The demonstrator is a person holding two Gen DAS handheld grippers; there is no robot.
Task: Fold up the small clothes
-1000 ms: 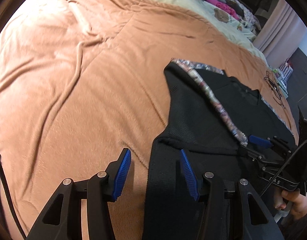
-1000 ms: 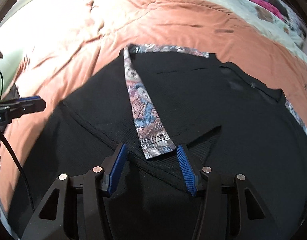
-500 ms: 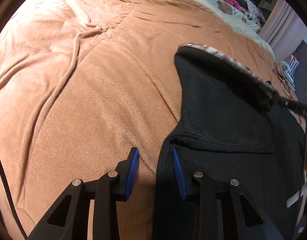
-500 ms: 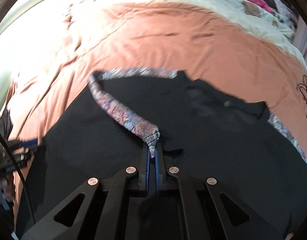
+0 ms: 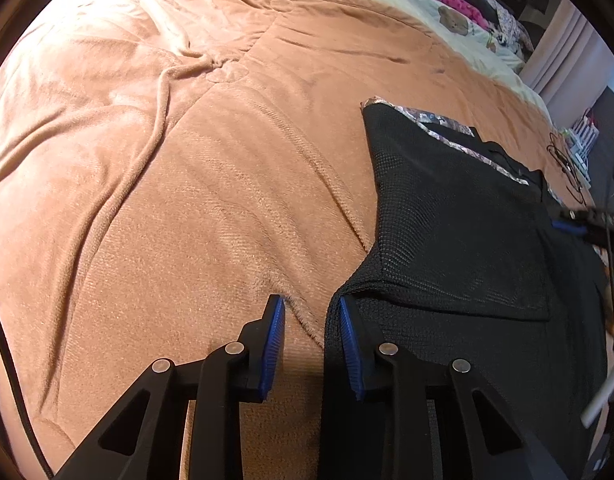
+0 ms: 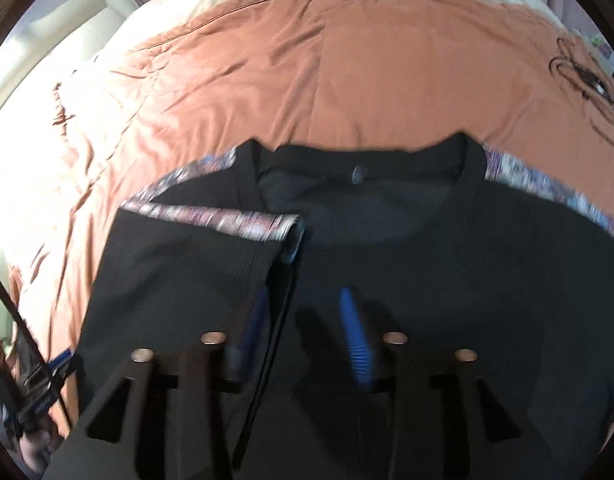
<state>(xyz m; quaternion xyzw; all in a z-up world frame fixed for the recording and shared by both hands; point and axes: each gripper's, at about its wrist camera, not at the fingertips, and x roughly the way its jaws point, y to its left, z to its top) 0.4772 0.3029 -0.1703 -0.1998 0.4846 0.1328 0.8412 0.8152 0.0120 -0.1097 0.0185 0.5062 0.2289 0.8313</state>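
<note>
Both wrist views look steeply down, close; the blurred right apparently shares the black shirt (image 5: 459, 240).

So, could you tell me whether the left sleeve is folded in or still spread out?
Folded in: the sleeve lies across the black shirt, its patterned cuff near the collar.

Shirt (image 6: 427, 280) flat on blanket (image 6: 307, 80), blanket on bed. Folded sleeve (image 6: 179, 264) left of and ahead of right gripper (image 6: 303, 320), lying on shirt body. Neckline ahead. Shirt side edge between pads of left gripper (image 5: 311, 336); bare blanket to its left.
</note>
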